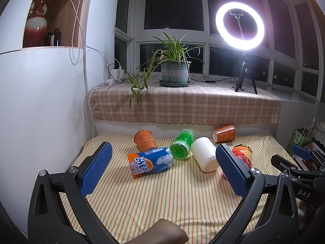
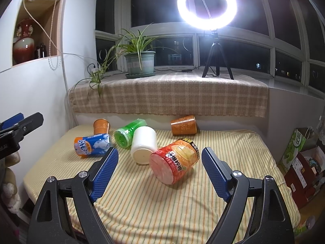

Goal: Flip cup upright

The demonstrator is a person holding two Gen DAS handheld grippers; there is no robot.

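Several cups lie on their sides on the striped cloth [image 1: 162, 199]: a blue Arctic Ocean cup [image 1: 150, 161] [image 2: 92, 145], an orange cup [image 1: 145, 140] [image 2: 101, 126], a green cup [image 1: 181, 147] [image 2: 129, 132], a white cup [image 1: 204, 156] [image 2: 143, 147], a red-orange noodle cup [image 2: 175, 161] [image 1: 243, 156] and a far orange cup [image 1: 224, 133] [image 2: 183, 125]. My left gripper [image 1: 162, 170] is open and empty, above the cloth before the blue and white cups. My right gripper [image 2: 160, 173] is open and empty, its jaws either side of the noodle cup but short of it.
A ledge with a checked cloth [image 1: 182, 103] runs behind the cups, holding a potted plant [image 1: 175, 71] and a ring light on a tripod [image 1: 240, 25]. A white wall with a shelf niche [image 1: 40, 71] stands left. Boxes [image 2: 300, 162] sit right.
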